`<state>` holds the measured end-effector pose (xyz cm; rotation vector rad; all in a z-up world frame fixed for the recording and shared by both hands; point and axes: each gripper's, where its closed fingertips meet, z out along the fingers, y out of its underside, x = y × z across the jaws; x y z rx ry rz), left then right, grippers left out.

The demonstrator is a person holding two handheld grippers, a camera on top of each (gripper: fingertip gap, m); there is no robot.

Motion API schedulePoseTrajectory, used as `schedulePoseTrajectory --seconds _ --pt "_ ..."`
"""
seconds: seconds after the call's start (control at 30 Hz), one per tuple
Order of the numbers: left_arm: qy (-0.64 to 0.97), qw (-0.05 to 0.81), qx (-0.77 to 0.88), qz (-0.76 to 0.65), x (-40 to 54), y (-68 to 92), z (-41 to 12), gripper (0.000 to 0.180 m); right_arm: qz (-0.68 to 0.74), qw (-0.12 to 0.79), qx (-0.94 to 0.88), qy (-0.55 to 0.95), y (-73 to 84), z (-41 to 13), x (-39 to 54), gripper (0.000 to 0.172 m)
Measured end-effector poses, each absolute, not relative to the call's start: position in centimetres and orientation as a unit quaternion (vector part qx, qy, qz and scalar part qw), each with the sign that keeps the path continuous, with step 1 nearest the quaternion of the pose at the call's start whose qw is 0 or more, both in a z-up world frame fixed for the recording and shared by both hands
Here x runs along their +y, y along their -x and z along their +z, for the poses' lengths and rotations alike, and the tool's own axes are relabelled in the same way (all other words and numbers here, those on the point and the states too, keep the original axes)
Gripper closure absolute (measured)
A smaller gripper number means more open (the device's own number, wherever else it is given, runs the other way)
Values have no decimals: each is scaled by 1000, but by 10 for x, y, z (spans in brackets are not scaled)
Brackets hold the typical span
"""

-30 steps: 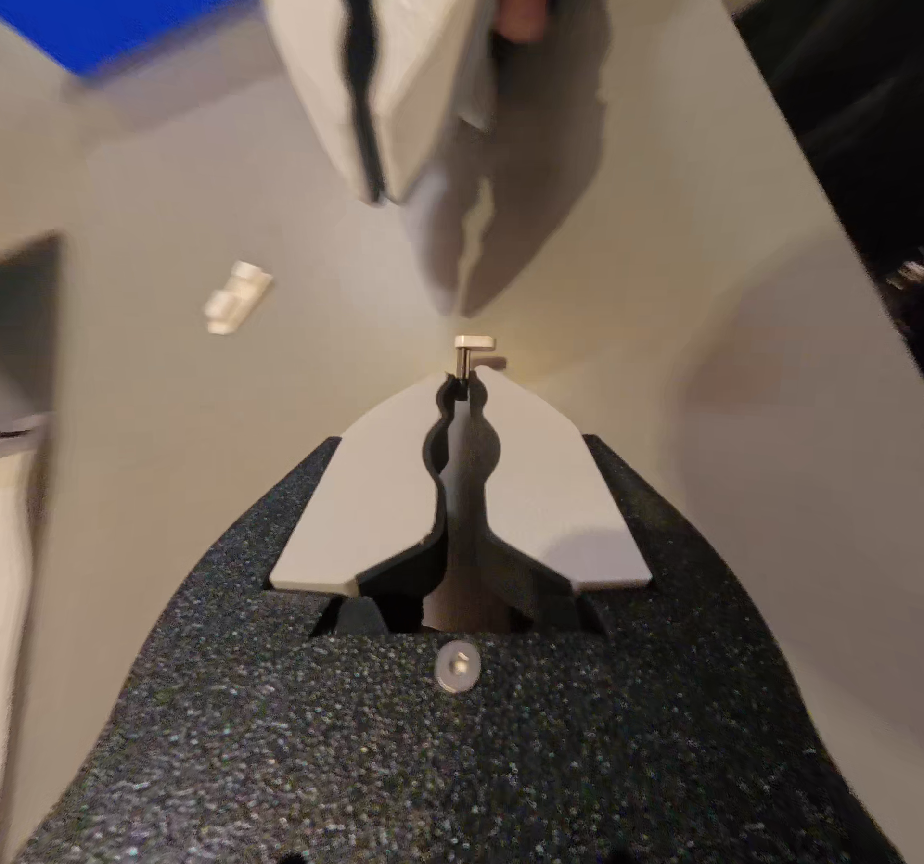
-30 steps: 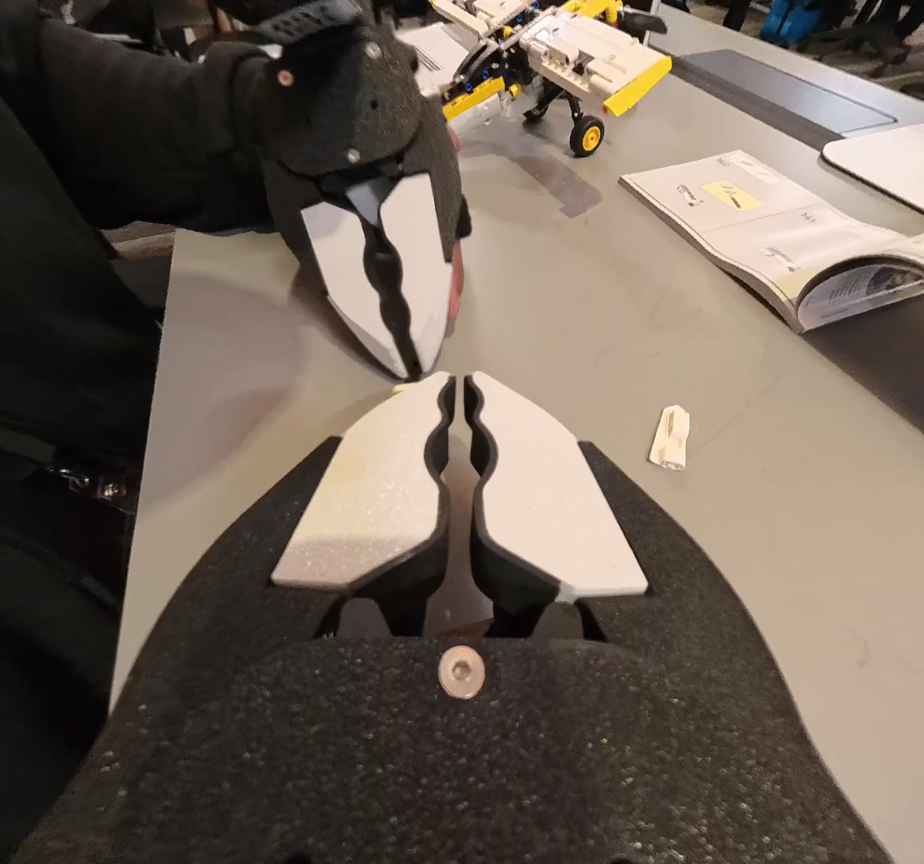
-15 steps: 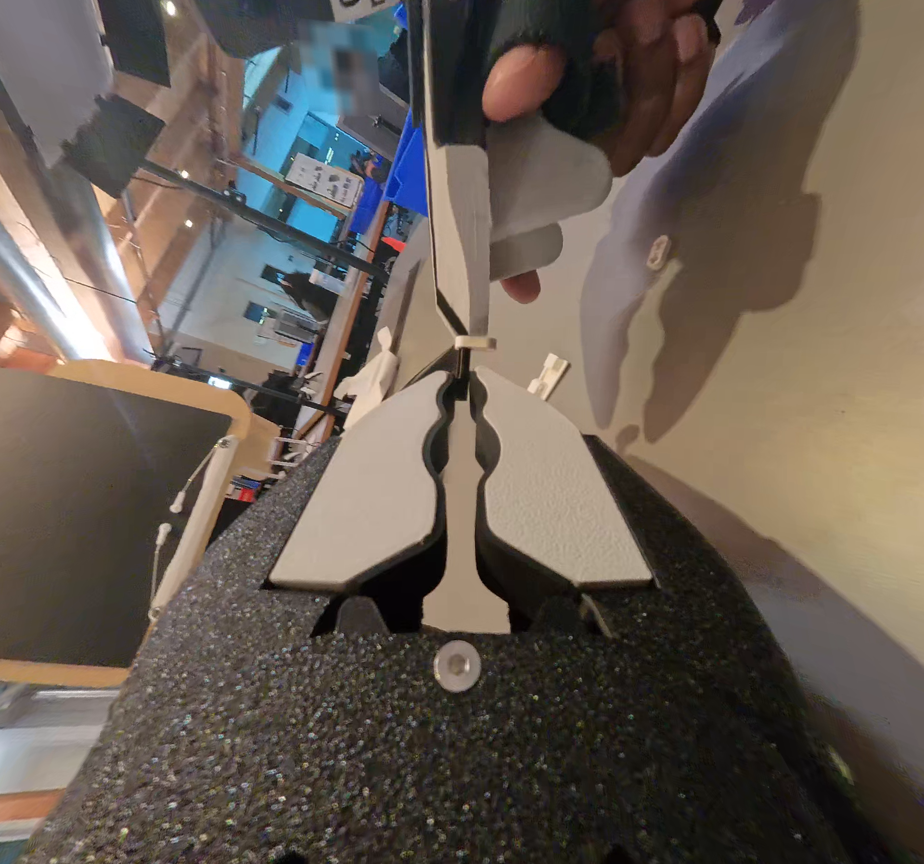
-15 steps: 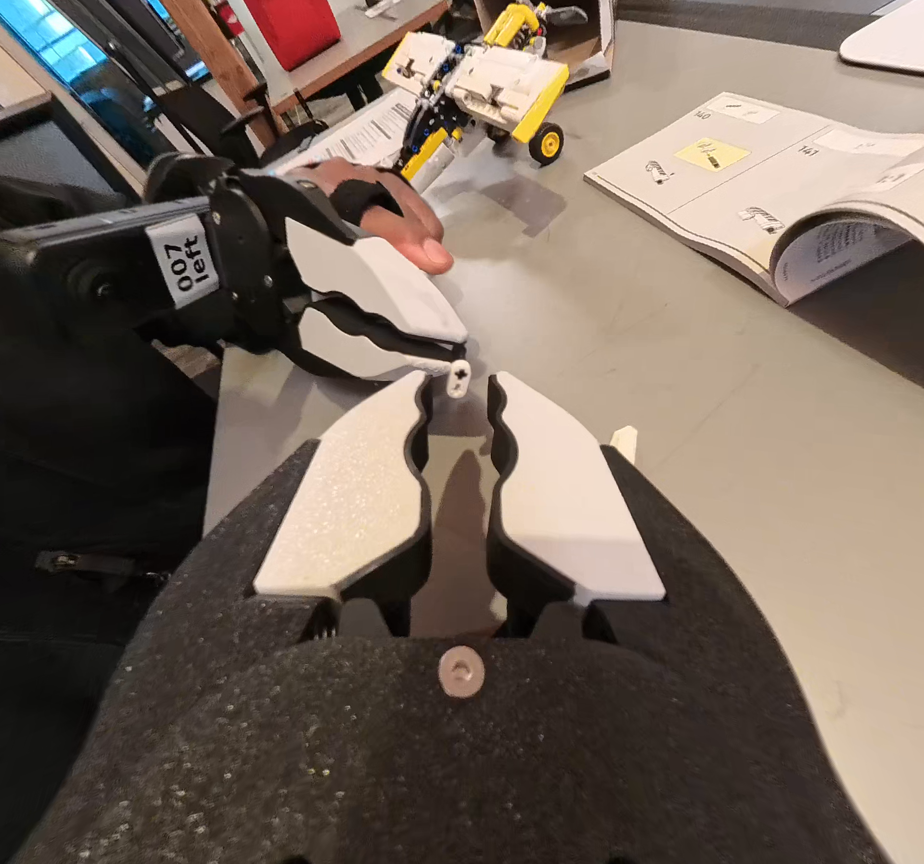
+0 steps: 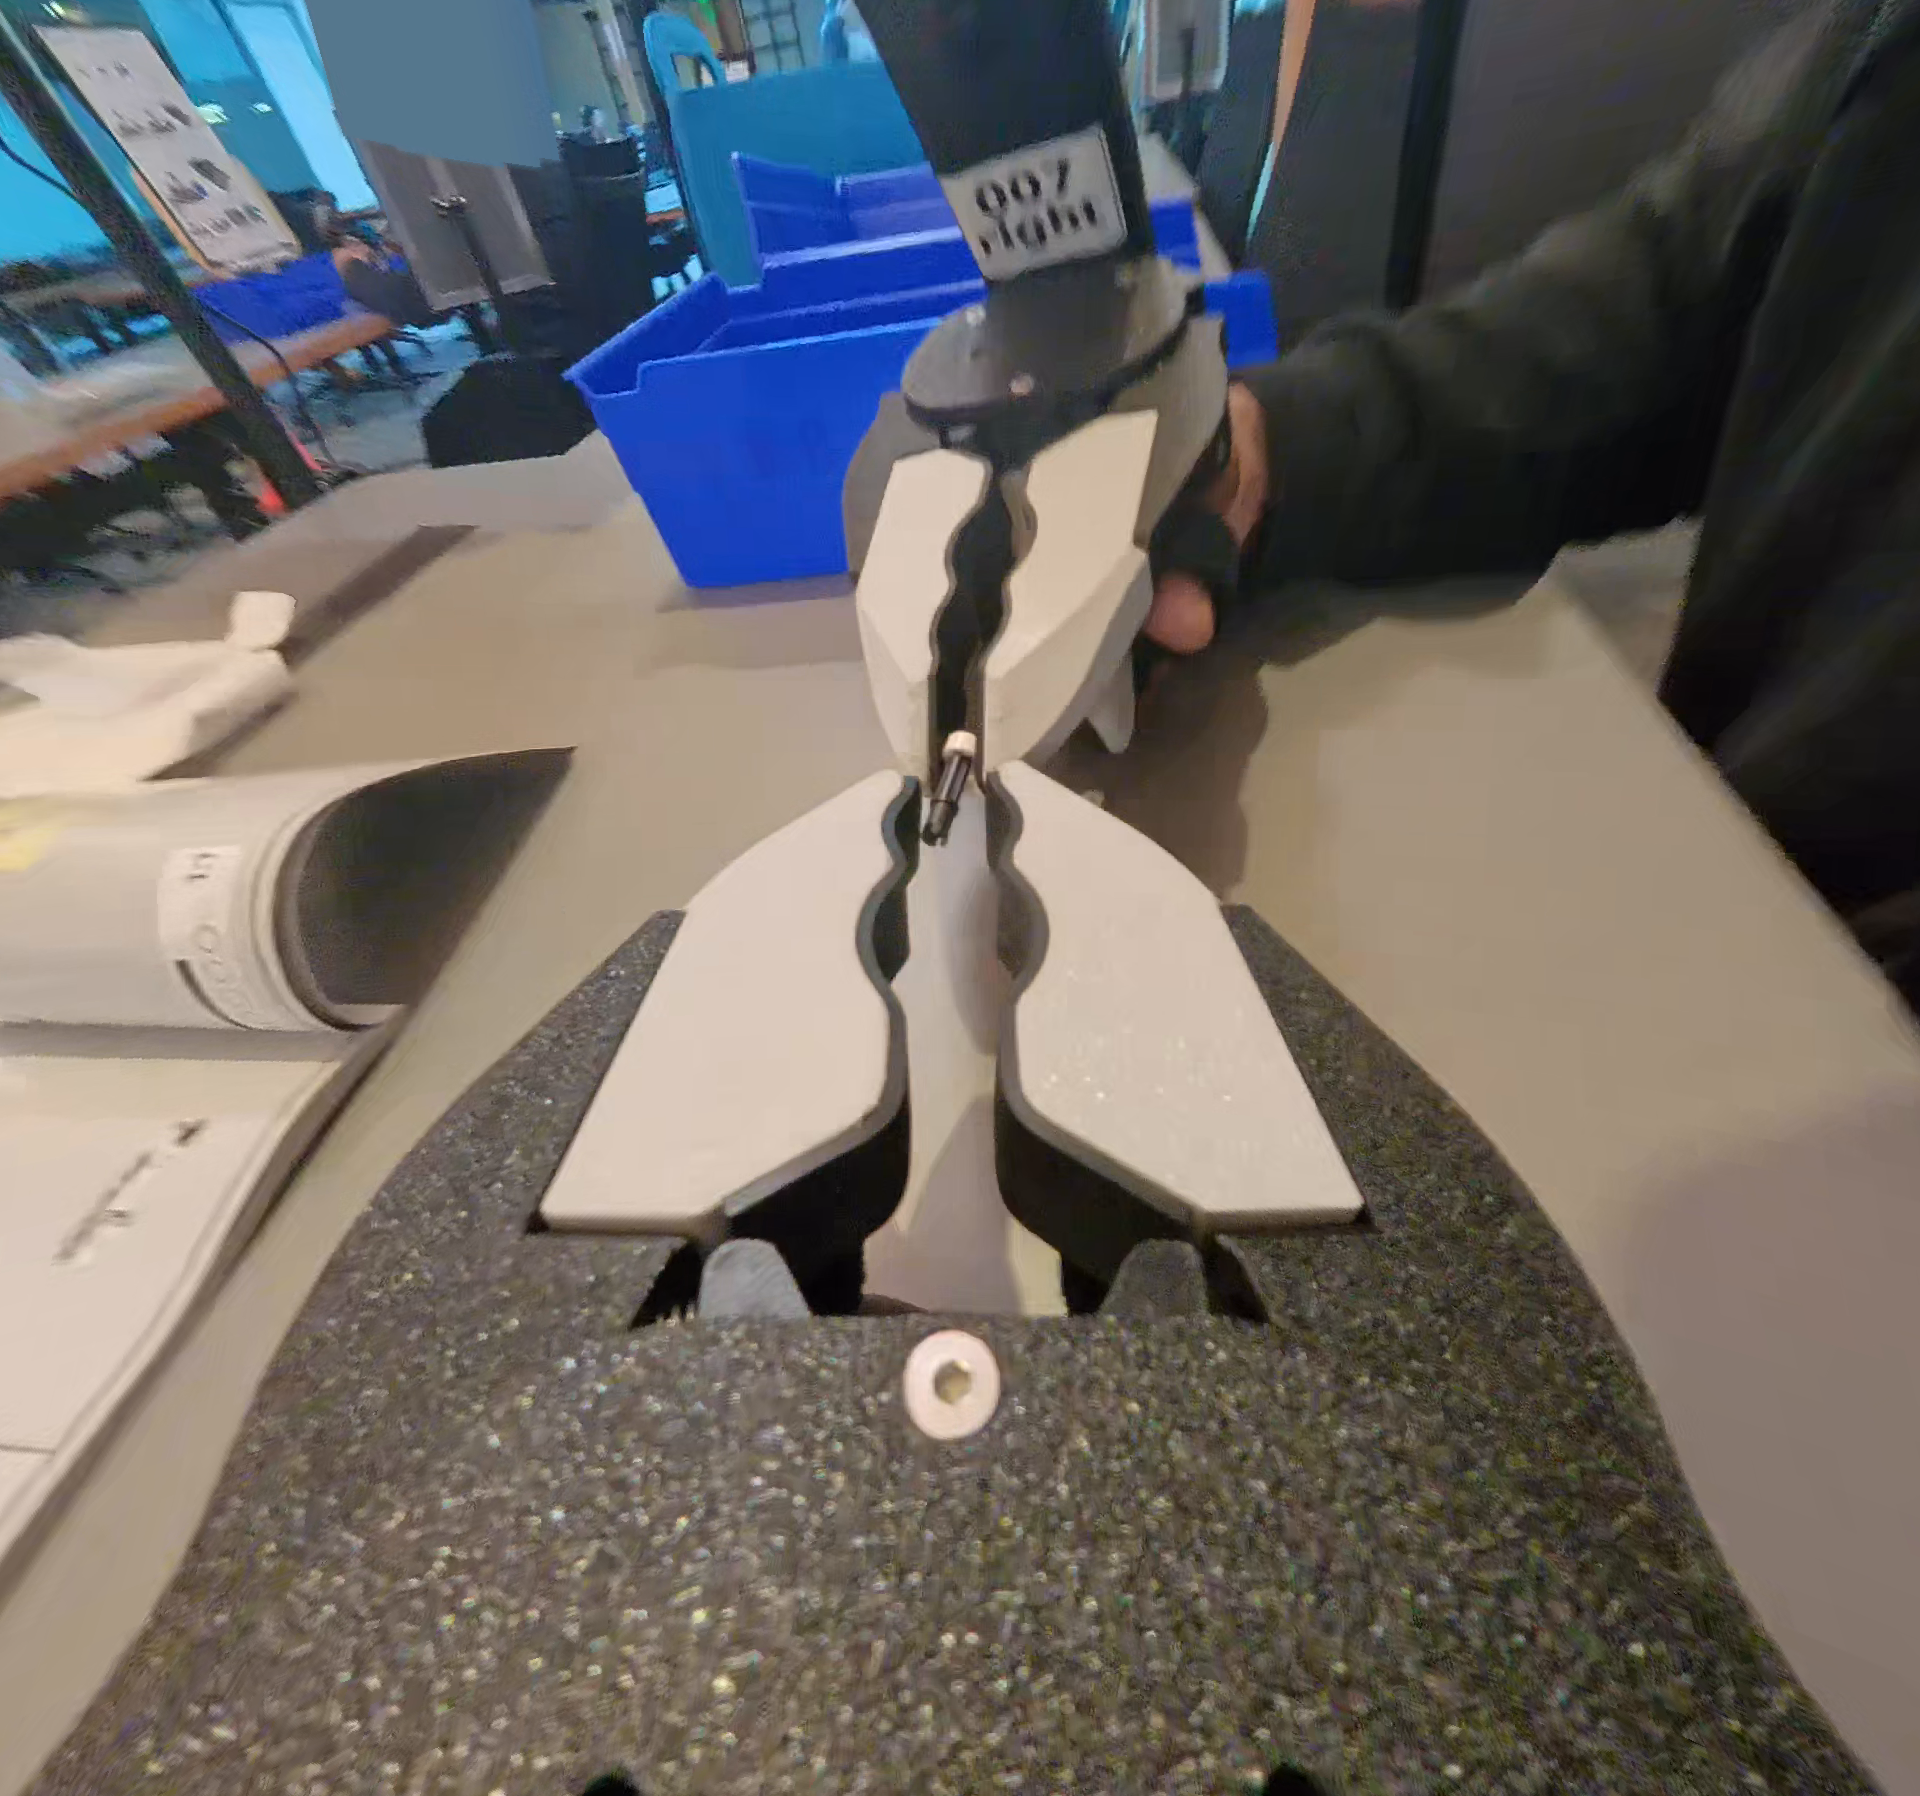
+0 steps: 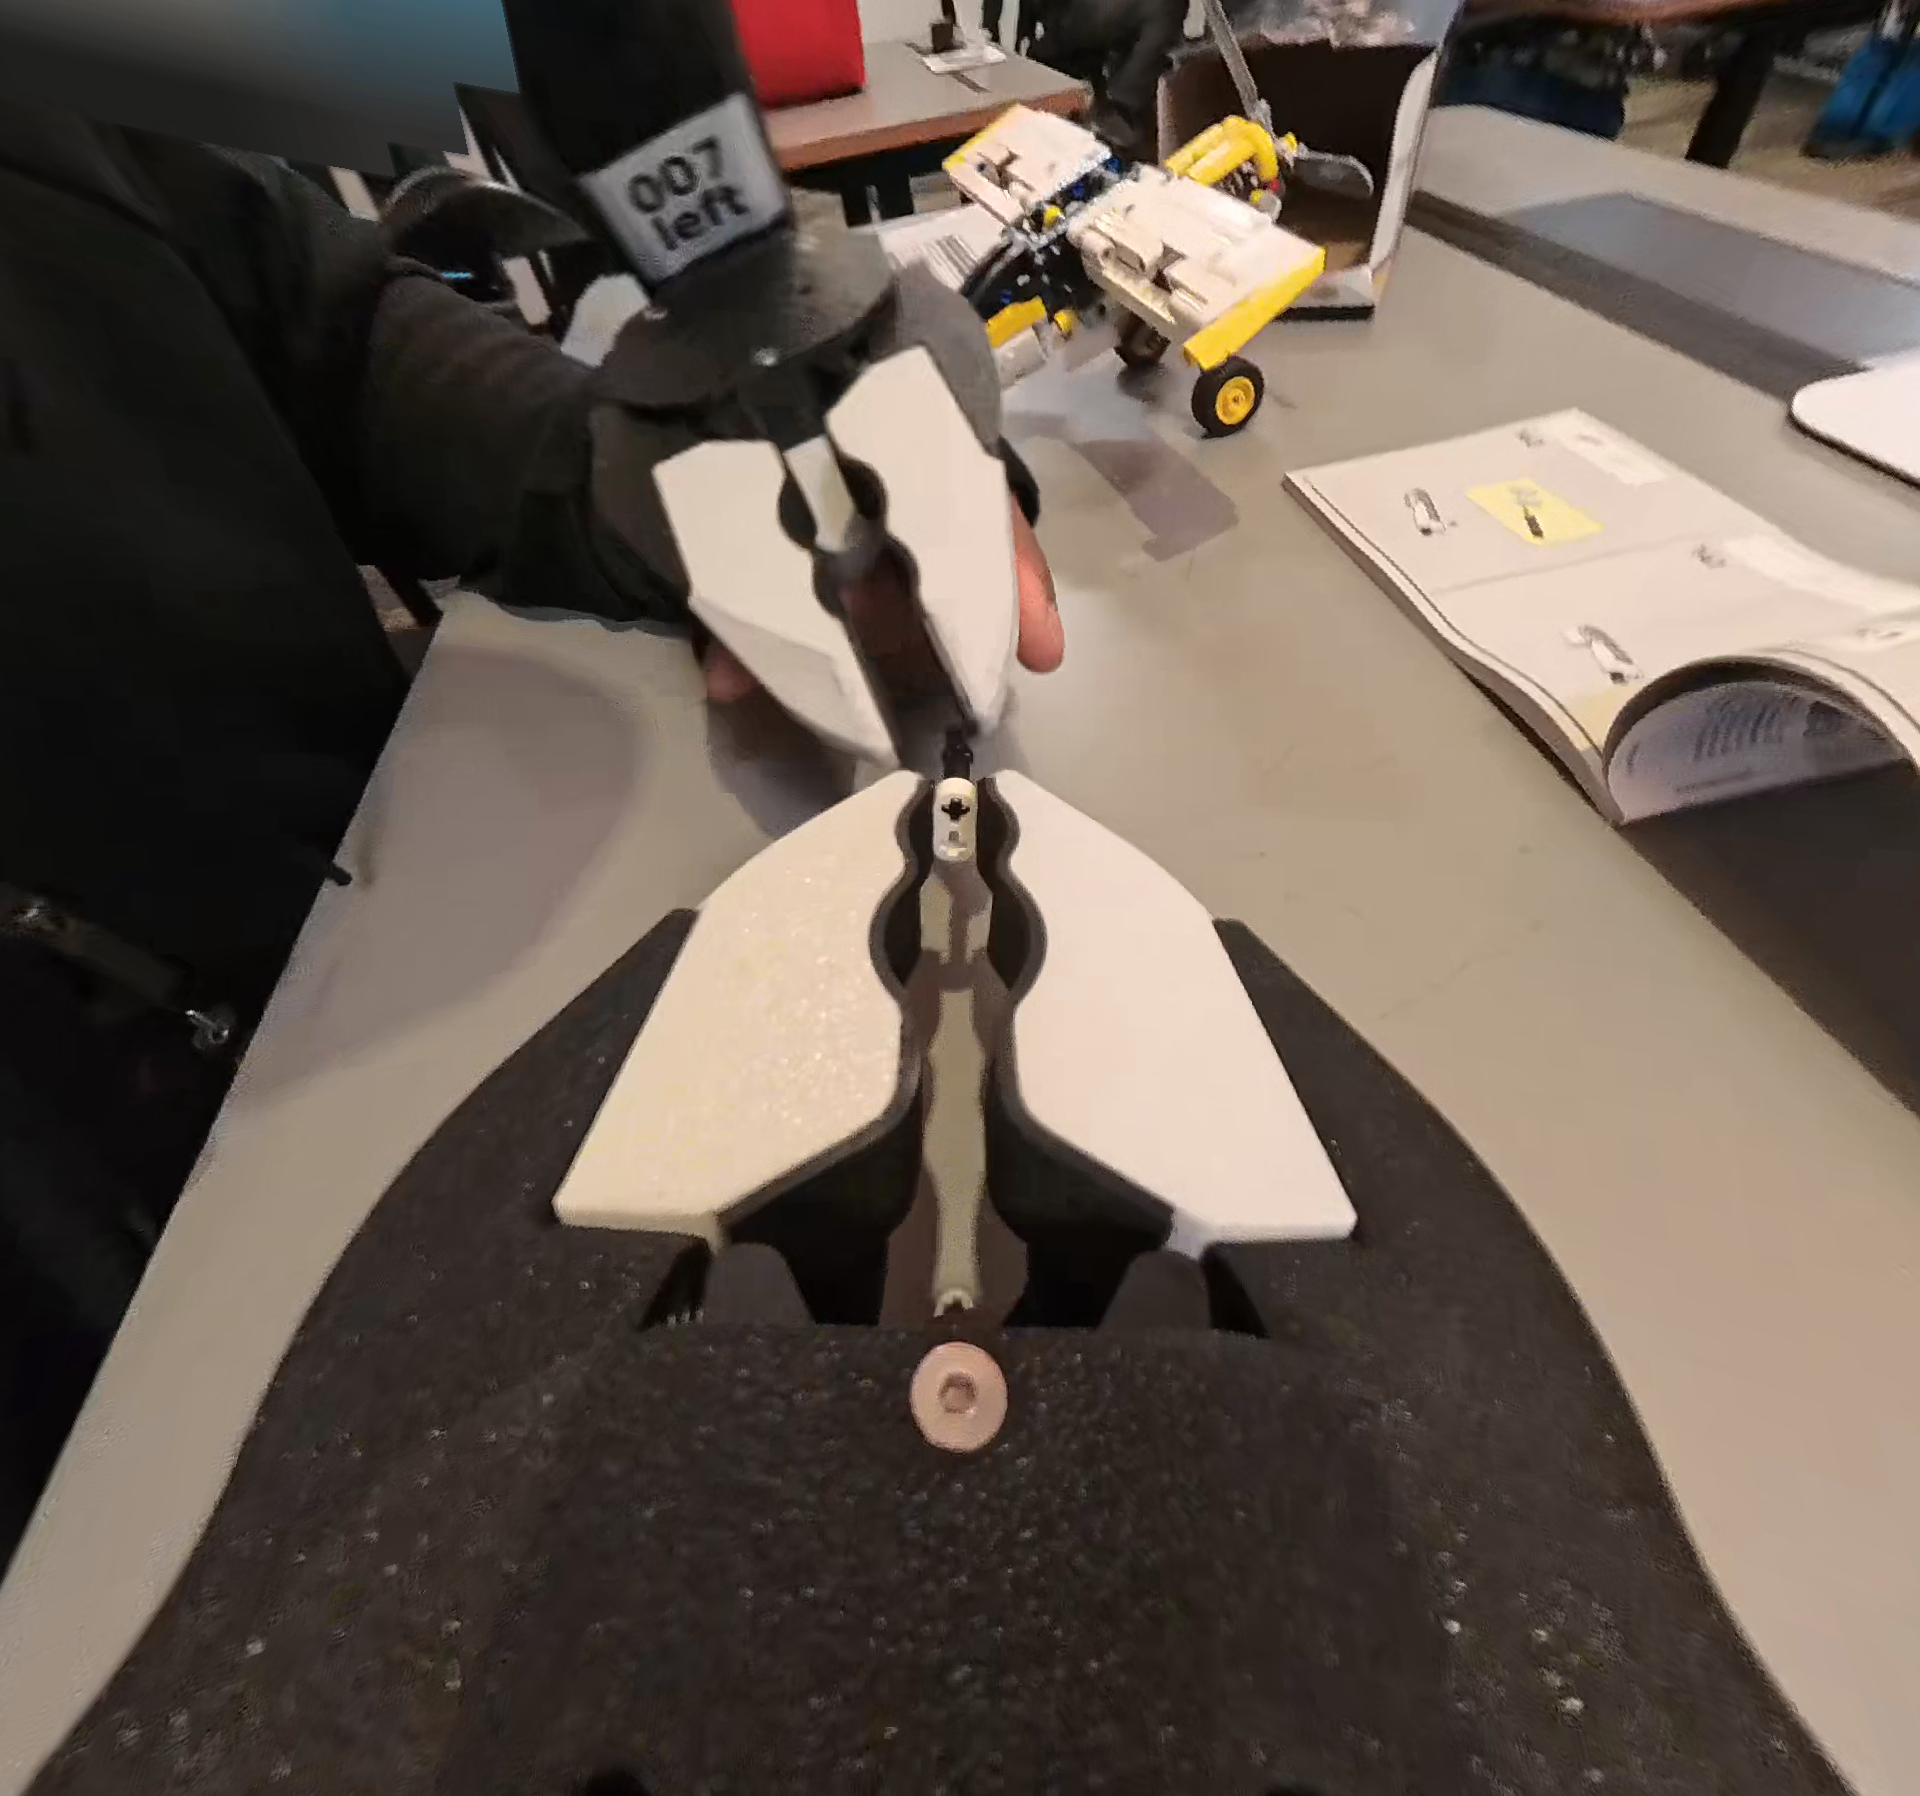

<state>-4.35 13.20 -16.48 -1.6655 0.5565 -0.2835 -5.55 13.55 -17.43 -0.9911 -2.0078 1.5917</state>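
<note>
A small white connector piece [image 6: 954,816] with a black pin [image 6: 956,759] plugged into it hangs above the grey table [image 6: 1351,915]. My right gripper [image 6: 954,790] is shut on the white piece, with both pads pressing its sides. In the left wrist view the right gripper [image 5: 954,747] comes down from above with the white piece [image 5: 961,744] at its tips. The black pin [image 5: 943,796] reaches down between the tips of my left gripper [image 5: 951,785]. The left fingers stand apart, with a gap beside the pin, so it is open. The left gripper also shows in the right wrist view [image 6: 935,738].
An open instruction booklet [image 6: 1610,583] lies on the right; it also shows in the left wrist view [image 5: 156,915]. A yellow and white brick plane model [image 6: 1143,260] and a cardboard box [image 6: 1330,115] stand behind. Blue bins [image 5: 790,416] sit at the far table edge. A person's dark sleeves flank both grippers. The grippers are tip to tip, or close to it.
The left gripper held the pin with the white piece on it. The right gripper opened around the white piece, then closed on it. The left fingers have parted from the pin.
</note>
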Motion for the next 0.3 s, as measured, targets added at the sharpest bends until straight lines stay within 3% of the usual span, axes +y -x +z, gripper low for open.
schedulePoseTrajectory --seconds 0.3 --pt "715 622 222 -231 123 39 -157 170 611 206 -701 304 47 -161 130 164"
